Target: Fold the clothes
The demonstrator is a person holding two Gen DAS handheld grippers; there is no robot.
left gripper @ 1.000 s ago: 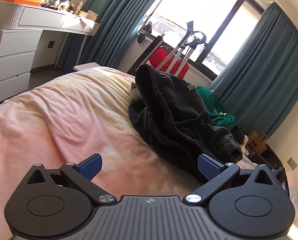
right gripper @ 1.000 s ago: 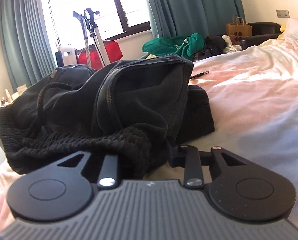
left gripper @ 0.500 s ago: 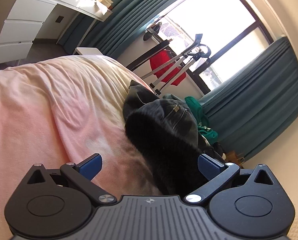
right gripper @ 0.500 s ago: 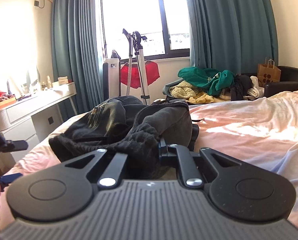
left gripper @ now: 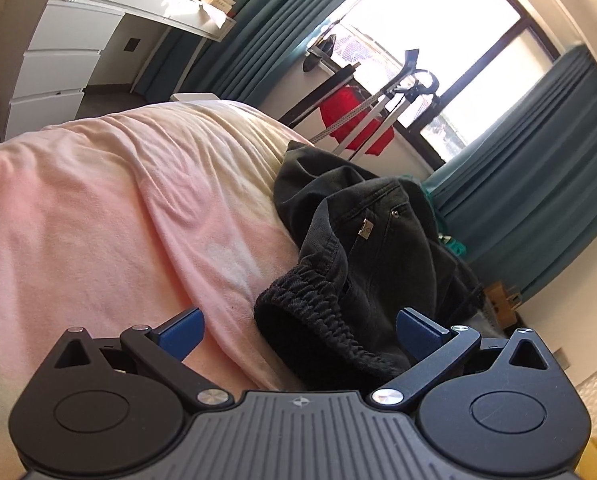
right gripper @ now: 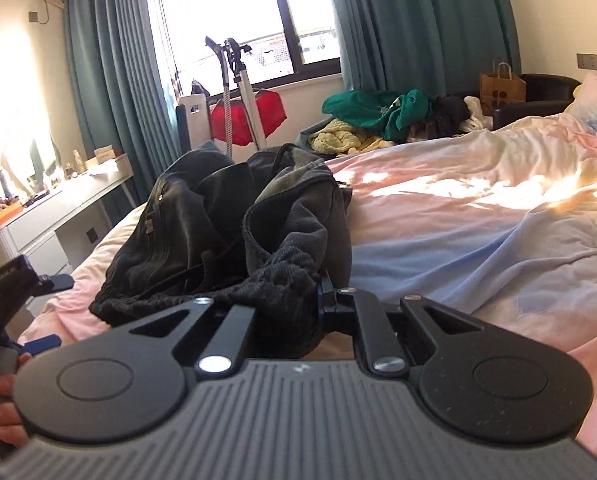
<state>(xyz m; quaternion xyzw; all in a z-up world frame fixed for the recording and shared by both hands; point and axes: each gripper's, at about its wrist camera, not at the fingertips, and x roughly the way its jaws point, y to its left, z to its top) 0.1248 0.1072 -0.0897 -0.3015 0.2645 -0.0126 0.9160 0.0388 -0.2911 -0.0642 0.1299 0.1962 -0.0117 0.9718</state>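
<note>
Folding barely begun

The dark trousers (right gripper: pixel 226 216) lie crumpled on the bed (right gripper: pixel 478 216); right claw (right gripper: pixel 294 300) clenched on their ribbed waistband, left claw (left gripper: pixel 298 330) released beside them (nothing folded).

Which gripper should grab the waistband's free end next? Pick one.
Left. The left gripper is open with the ribbed waistband right between its fingers; the right gripper is already shut on the pants.

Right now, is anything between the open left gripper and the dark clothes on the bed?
Nothing visible. The left gripper, jaws wide open, has only bare pink bedsheet and the ribbed waistband edge of the dark clothes ahead. The right gripper is shut on that waistband.
</note>
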